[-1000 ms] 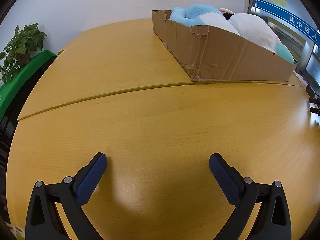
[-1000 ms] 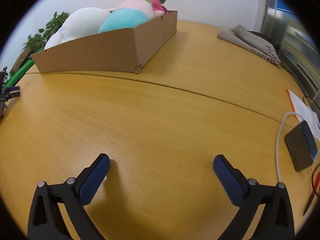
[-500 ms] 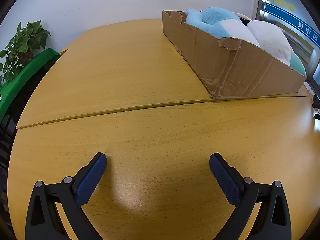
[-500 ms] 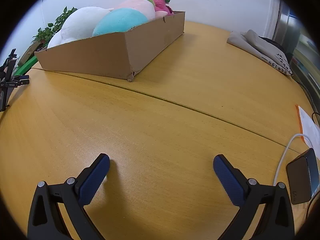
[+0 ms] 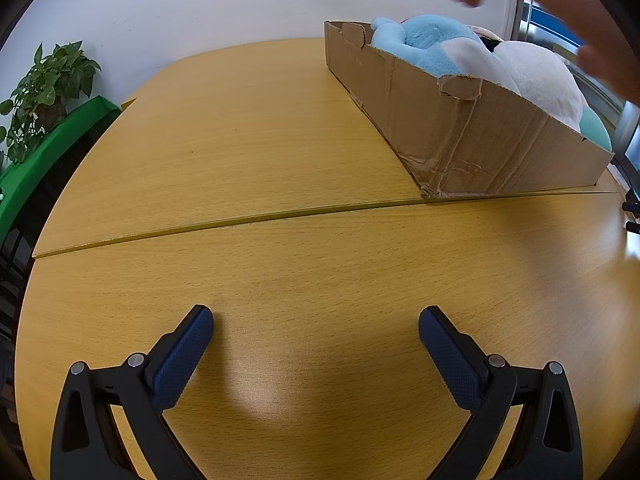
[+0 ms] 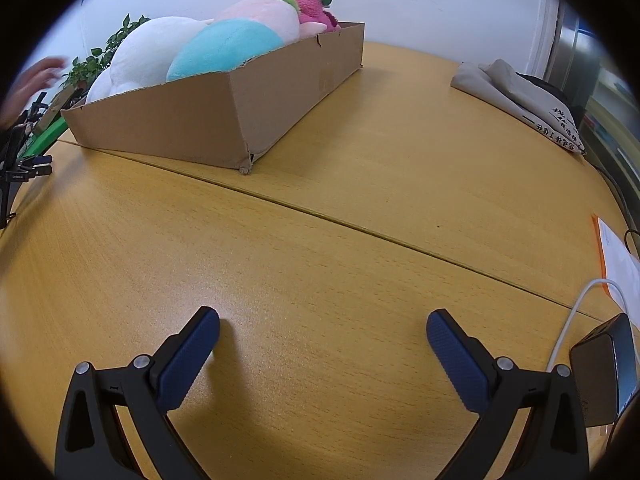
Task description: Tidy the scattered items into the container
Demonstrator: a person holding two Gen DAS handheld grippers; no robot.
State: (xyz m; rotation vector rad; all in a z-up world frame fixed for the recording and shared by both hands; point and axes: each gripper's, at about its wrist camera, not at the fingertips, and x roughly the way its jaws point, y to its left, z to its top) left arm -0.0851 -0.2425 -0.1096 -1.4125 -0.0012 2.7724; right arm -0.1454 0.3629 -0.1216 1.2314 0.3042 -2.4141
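A cardboard box (image 5: 472,136) stands on the wooden table at the upper right of the left wrist view, and it also shows in the right wrist view (image 6: 224,120) at the upper left. It holds several plush toys: a blue one (image 5: 432,44), a white one (image 6: 148,56), a teal one (image 6: 224,48) and a pink one (image 6: 312,8). My left gripper (image 5: 316,320) is open and empty, low over the table. My right gripper (image 6: 323,322) is open and empty too. A bare hand (image 5: 560,8) hovers over the box.
A potted plant (image 5: 44,92) and a green ledge (image 5: 44,152) lie at the left. Folded grey cloth (image 6: 520,100) lies at the far right. A dark device (image 6: 604,368) with a white cable (image 6: 568,316) and papers (image 6: 620,264) lie at the right edge.
Both grippers have turned, so the box has shifted right in the left view and looms larger in the right view. A bare hand has come in above the box.
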